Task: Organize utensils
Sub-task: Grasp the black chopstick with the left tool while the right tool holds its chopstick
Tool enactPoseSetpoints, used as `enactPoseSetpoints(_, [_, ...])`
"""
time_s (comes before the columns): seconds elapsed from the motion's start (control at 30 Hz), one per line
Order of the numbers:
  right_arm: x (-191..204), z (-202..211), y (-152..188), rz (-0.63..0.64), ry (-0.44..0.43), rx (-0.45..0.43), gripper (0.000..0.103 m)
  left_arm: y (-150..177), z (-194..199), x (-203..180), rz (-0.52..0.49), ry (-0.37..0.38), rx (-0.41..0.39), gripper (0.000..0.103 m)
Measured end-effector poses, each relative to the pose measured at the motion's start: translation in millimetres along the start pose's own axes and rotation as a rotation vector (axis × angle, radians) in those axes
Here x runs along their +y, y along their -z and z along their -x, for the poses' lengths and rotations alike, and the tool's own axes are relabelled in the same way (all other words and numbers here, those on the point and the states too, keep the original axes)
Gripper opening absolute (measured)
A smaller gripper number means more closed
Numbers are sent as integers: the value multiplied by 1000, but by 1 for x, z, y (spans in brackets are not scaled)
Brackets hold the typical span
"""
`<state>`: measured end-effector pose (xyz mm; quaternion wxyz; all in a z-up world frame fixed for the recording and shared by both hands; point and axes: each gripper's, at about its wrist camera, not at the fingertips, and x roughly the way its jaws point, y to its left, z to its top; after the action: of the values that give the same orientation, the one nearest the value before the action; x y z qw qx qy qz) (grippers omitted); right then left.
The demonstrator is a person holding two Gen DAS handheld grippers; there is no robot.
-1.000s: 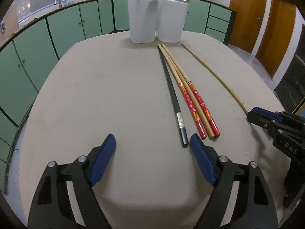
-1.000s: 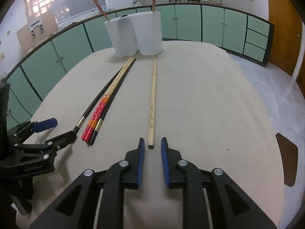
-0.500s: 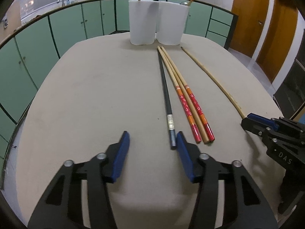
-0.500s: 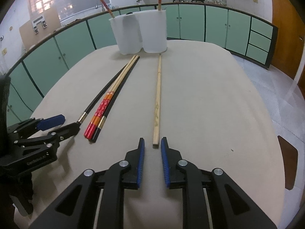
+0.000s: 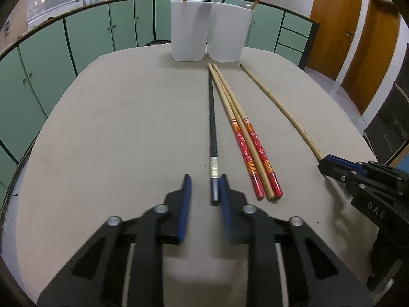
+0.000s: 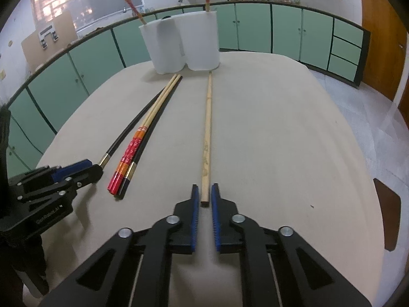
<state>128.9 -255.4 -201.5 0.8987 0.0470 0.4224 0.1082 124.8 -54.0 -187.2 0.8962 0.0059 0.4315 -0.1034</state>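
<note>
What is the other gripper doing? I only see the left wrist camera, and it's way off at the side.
Observer: The right gripper has its blue pads on either side of the plain wooden chopstick, right at its near end.
Operator: How many black chopsticks are there? I see one.
Observer: Two. A second black chopstick lies tight against the other side of the red pair, which hides it from you.

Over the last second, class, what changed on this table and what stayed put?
The left claw is closing around the near end of the black chopstick. The right claw narrowed onto the plain wooden chopstick. The red-patterned pair and white holders stayed put.
</note>
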Motion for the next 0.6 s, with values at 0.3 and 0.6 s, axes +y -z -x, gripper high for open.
enactPoseSetpoints(0.3, [0,8,0,-3,-9,-31,7,0,10,6,10,10,-24,6])
enactPoseSetpoints(0.6, [2,37,-15,30,17,-110,7,-13,58,9,-35,-15,-113,6])
